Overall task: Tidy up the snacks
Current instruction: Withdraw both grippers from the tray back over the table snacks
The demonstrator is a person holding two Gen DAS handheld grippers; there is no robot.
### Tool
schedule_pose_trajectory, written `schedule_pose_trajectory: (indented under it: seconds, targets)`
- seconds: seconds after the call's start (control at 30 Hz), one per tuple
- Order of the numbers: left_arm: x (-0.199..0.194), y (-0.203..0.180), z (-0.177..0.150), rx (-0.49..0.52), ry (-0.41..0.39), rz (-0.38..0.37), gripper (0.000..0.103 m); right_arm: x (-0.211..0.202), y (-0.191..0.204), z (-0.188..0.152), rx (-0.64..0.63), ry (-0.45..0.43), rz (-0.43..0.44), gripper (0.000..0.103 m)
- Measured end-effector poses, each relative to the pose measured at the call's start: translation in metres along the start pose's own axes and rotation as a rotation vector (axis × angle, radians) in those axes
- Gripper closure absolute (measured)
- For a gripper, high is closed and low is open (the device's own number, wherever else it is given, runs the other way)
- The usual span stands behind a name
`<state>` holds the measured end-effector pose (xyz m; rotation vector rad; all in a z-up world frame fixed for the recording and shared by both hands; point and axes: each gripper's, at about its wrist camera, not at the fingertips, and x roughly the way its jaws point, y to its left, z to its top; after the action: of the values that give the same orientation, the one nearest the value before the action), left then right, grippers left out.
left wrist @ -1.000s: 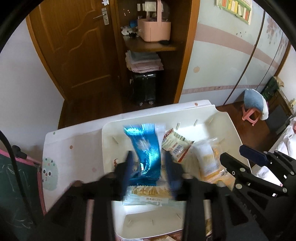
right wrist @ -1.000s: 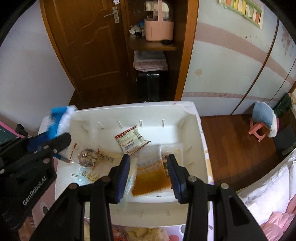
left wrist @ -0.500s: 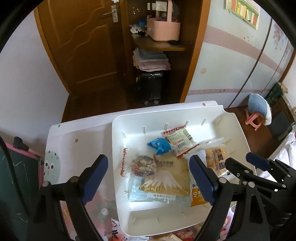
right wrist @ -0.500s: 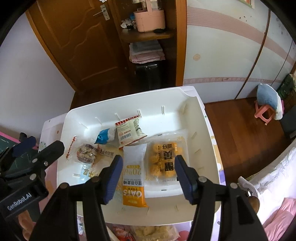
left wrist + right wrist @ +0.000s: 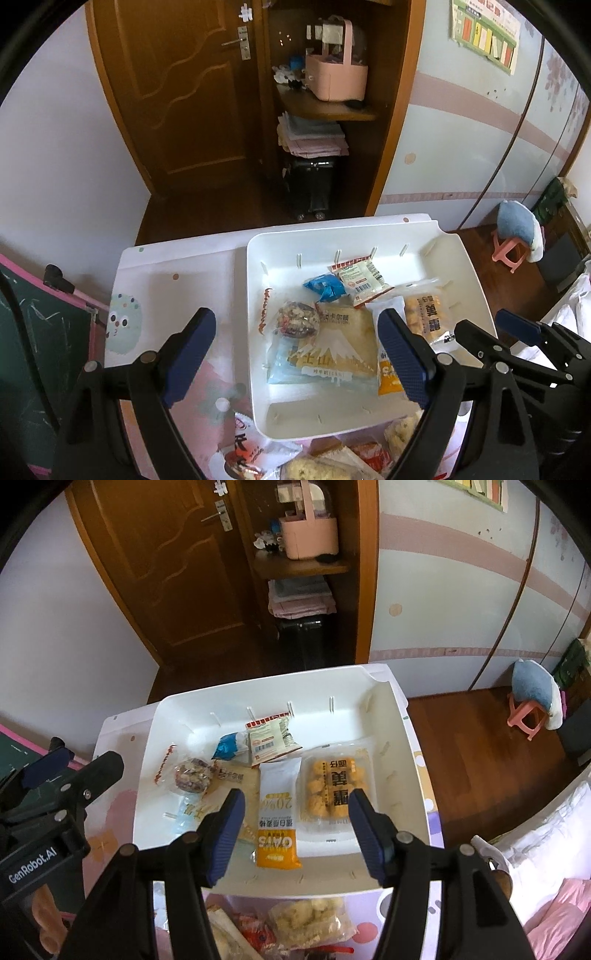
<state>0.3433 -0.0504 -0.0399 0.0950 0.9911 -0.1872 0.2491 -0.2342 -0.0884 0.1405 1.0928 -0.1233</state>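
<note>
A white bin point(image 5: 413, 243) point(image 5: 410, 760) on a small table holds several snack packs: a blue packet point(image 5: 325, 287) point(image 5: 228, 746), a red-edged sachet point(image 5: 360, 275) point(image 5: 269, 738), a nut-cake pack point(image 5: 298, 319) point(image 5: 194, 775), a Mount Fuji bread bag point(image 5: 328, 354), an orange OATS bag point(image 5: 277, 812) and a tray of yellow balls point(image 5: 338, 781) point(image 5: 424, 314). My left gripper point(image 5: 295, 358) is open and empty above the bin's left rim. My right gripper point(image 5: 295, 834) is open and empty above the OATS bag.
More snack packs lie on the table in front of the bin point(image 5: 258, 454) point(image 5: 310, 919). A green chalkboard point(image 5: 29, 332) stands at the left. A wooden door point(image 5: 177, 92), a shelf with a pink basket point(image 5: 336, 77) and a pink stool point(image 5: 511, 251) are behind.
The left gripper let go of the blue packet, which now lies in the bin, and opened wide. The right gripper released the OATS bag and opened. Both drew back and up.
</note>
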Motion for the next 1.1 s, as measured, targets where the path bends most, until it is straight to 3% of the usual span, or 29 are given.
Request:
schedule_pose_trajectory:
  seconds: [0.67,1.1]
  targets:
    - [-0.11,0.0,-0.054,-0.046,-0.09,0.028,0.014,-0.102,0.006,-0.05,-0.063,-0.112,0.011,0.044]
    - [-0.168,-0.01,-0.12,-0.043,-0.132,0.046,0.012,-0.153,0.002,-0.105,-0.112,-0.142,0.042,0.038]
